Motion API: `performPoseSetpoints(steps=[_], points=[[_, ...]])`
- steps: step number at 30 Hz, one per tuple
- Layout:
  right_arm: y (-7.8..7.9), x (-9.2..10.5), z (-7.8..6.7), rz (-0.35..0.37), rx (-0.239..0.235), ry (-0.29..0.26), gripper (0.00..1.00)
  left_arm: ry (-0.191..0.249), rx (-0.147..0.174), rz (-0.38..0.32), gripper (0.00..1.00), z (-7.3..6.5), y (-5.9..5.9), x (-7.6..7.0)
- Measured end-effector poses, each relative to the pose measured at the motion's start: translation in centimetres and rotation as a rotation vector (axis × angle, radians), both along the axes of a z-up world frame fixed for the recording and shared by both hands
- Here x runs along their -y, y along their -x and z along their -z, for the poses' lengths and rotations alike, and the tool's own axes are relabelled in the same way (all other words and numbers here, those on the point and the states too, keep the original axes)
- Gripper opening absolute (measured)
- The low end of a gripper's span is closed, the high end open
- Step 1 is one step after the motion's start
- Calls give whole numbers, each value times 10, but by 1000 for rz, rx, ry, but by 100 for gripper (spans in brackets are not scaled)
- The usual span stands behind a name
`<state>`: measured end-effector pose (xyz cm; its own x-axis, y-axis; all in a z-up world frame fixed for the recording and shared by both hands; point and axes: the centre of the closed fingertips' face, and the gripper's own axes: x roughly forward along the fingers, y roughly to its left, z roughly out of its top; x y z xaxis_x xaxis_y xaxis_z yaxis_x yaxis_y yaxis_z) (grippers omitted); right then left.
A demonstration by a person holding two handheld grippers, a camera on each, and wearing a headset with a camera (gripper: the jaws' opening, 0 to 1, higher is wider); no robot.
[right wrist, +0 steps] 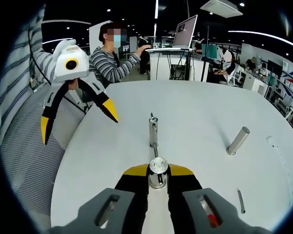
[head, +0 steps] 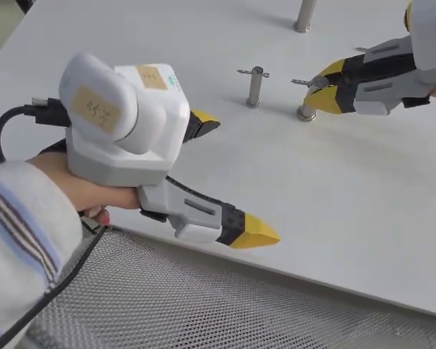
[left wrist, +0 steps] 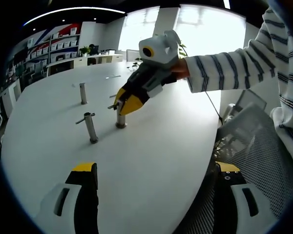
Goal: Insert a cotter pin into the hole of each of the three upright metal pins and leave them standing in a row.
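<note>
Right gripper view: R tongs (right wrist: 157, 171) clamp pin (right wrist: 157, 165), shaft hidden; L tongs (right wrist: 79, 127) wide open.

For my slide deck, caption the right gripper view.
Right gripper clasps the nearest metal pin; behind, a second pin holds its cotter pin; left gripper hangs open.

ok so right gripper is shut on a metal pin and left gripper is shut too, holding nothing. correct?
Not quite. The left gripper is open, not shut: the left gripper view shows its jaws wide apart, holding nothing. The right gripper is shut on a metal pin, as you said.
</note>
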<state>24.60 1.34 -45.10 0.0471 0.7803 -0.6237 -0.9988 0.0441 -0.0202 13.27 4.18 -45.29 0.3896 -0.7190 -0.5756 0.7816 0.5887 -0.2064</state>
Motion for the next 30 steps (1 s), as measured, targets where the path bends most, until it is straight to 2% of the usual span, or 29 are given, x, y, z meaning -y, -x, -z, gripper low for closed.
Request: performPoseSetpoints(steps=[8, 12, 14, 24, 30], points=[[-1, 0, -1, -5, 18, 4, 9, -3, -6, -7, 99, 2, 1, 0], [-6, 1, 2, -2, 23, 4, 9, -6, -8, -5, 99, 2, 1, 0], [-7, 1, 2, 15, 9, 5, 9, -8, -7, -7, 99, 2, 0, 0], [-15, 3, 7, 47, 33, 11, 9, -8, -8, -1, 98, 3, 1, 2], [-19, 3, 10, 47, 47, 10, 10, 9, -6, -8, 98, 1, 0, 3]])
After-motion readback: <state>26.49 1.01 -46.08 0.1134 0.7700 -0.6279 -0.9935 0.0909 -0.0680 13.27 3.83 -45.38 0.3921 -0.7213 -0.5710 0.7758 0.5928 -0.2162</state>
